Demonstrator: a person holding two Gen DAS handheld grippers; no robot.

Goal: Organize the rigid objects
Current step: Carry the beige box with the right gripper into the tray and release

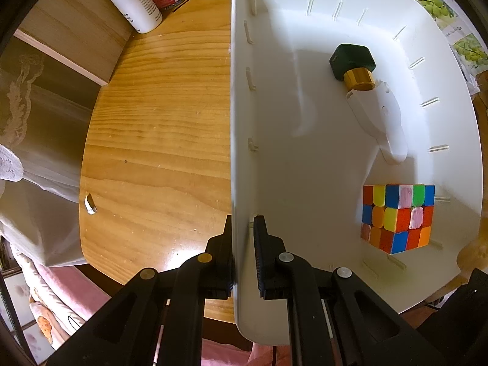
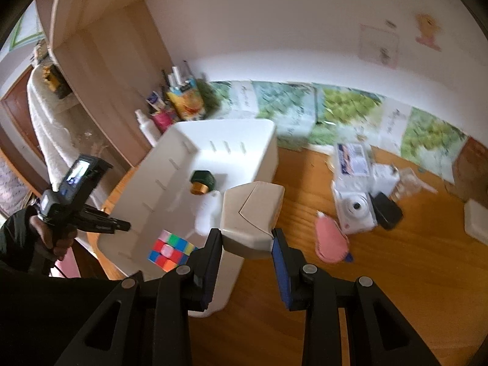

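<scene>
The left gripper [image 1: 242, 222] pointed straight down, its jaws nearly shut and pinching the near wall of the white bin [image 1: 241, 97], one finger outside, one inside. In the bin lay a colourful puzzle cube [image 1: 396, 218], a dark green bottle with a gold neck [image 1: 353, 62] and a white plastic gadget [image 1: 378, 122] just below it. The right gripper [image 2: 245, 241] held a cream box [image 2: 251, 216] squarely between its blue pads [image 2: 279, 256], raised above the bin's near edge. On the wooden table [image 2: 381, 274] to the right sat a white camera [image 2: 355, 209] and a pink pad [image 2: 331, 241].
</scene>
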